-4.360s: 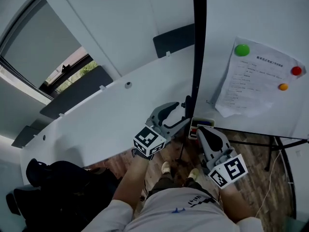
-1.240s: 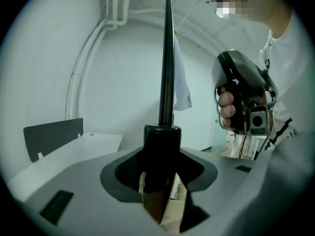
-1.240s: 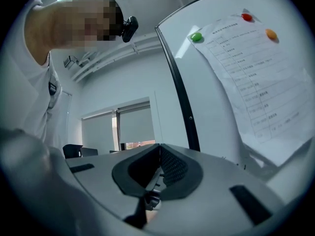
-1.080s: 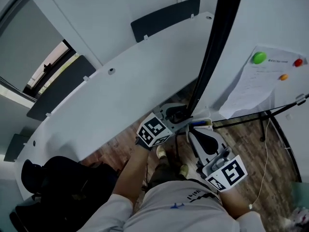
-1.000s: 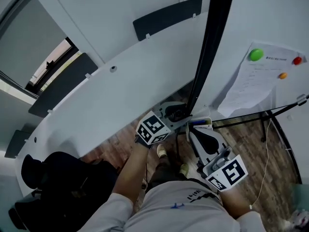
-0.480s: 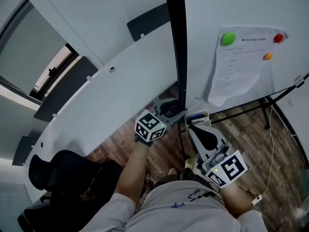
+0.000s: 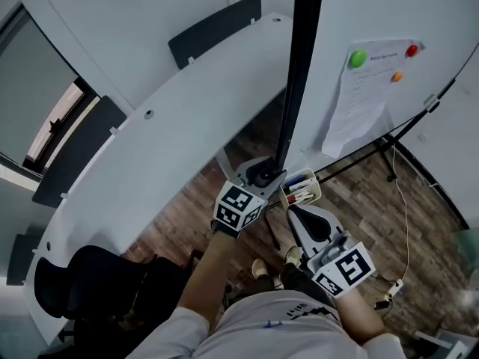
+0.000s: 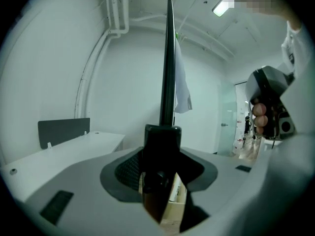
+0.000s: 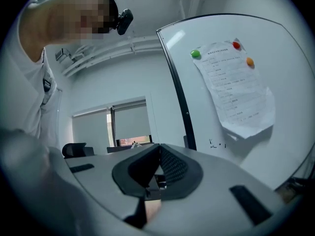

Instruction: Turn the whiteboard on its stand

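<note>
Two tools: left tool (image 7: 263,176) pinched whiteboard (image 7: 374,6) edge; right tool (image 9: 156,178) pressed together, empty. Whiteboard had swung round; turn progressing.

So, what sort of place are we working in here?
Most likely an office meeting room: a long curved white desk with dark grey divider panels, a black office chair, and a black-framed whiteboard holding a paper sheet under coloured magnets.

We see a long white desk (image 7: 172,126) with dark partition panels (image 7: 213,30) along its far edge and a small grommet (image 7: 149,114) near that edge. A black office chair (image 7: 90,290) stands by its near edge, on the wooden floor (image 7: 426,208).
</note>
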A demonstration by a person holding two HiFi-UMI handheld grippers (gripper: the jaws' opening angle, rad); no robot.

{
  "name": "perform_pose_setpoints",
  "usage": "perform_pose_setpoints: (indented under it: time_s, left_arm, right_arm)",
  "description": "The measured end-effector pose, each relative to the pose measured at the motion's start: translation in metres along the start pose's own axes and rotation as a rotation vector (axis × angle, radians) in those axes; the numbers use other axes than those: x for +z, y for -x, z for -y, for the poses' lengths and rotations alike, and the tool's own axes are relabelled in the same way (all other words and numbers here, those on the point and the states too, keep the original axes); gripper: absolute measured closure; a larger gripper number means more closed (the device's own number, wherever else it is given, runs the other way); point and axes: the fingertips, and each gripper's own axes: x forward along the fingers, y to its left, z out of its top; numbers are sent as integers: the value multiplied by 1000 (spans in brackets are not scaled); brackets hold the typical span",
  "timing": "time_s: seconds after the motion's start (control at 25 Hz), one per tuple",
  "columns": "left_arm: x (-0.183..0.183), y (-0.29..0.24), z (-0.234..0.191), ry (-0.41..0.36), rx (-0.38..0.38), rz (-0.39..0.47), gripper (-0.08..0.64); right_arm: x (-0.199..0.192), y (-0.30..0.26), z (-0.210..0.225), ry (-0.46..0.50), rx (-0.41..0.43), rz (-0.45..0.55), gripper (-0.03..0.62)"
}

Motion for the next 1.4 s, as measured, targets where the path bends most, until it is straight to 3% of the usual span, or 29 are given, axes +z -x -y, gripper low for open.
perform_pose_setpoints:
  time_s: [0.16,0.64,1.4]
  left_arm:
    - [-6,3,33,-2,12,-14,364]
    - [-20,13,123,3,71,2,364]
    - [2,38,137,-9,123,71,362]
  right_arm:
    - [-1,32,-6,-13,-12,18,578]
    - [-3,119,-3,-8,70,15,578]
    - [9,120,5,-11,137,21,578]
